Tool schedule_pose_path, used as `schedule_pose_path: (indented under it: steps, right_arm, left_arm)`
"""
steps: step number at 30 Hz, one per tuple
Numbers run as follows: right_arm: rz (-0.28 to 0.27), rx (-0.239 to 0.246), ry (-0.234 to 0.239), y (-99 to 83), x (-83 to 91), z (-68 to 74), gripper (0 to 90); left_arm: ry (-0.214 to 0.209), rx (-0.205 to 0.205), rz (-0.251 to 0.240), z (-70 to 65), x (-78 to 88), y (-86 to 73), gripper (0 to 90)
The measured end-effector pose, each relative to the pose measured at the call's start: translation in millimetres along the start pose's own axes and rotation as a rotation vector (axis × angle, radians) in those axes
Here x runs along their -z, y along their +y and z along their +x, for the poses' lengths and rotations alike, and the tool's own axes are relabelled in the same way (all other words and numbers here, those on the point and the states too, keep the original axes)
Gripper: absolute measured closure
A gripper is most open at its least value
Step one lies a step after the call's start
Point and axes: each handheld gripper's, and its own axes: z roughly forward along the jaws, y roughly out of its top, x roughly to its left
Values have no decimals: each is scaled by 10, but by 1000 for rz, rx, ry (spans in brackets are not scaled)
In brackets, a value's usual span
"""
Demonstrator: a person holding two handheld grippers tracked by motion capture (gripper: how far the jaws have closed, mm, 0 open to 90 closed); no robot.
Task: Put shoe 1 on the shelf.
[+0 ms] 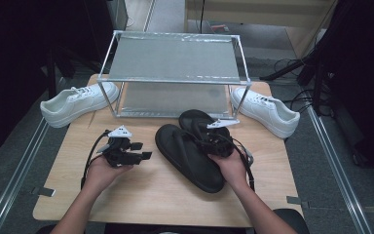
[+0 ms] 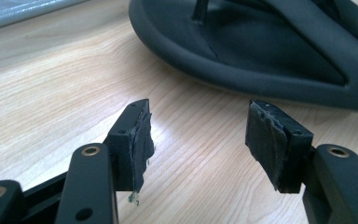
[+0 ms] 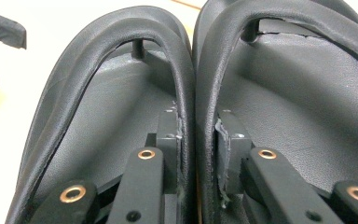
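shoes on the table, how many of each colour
black flip-flops: 2, one nearer and one behind it
white sneakers: 2, one at the left and one at the right
total: 4

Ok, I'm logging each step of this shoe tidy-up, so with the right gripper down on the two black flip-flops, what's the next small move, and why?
Probably lift the pair of flip-flops a little off the table. The right gripper has its jaws pinching the two inner straps together, so both should rise as one. The left gripper stands open beside them, holding nothing, free to steady them.
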Motion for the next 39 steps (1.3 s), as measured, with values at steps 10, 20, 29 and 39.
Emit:
schedule_pose_path:
  steps: [10,20,29,39]
  right_arm:
    - [-51,8,-12,316,-177,-57,754]
    - [-108,-39,-51,661,-484,-247,753]
    - [-156,-74,-92,732,-697,-392,752]
    - [-157,-94,-117,685,-814,-464,738]
  left_arm:
    - [17,5,-2,2,49,-54,404]
    - [12,2,-1,1,43,-56,404]
    - [13,0,-3,-8,39,-56,404]
    - [7,-13,-6,-38,31,-49,407]
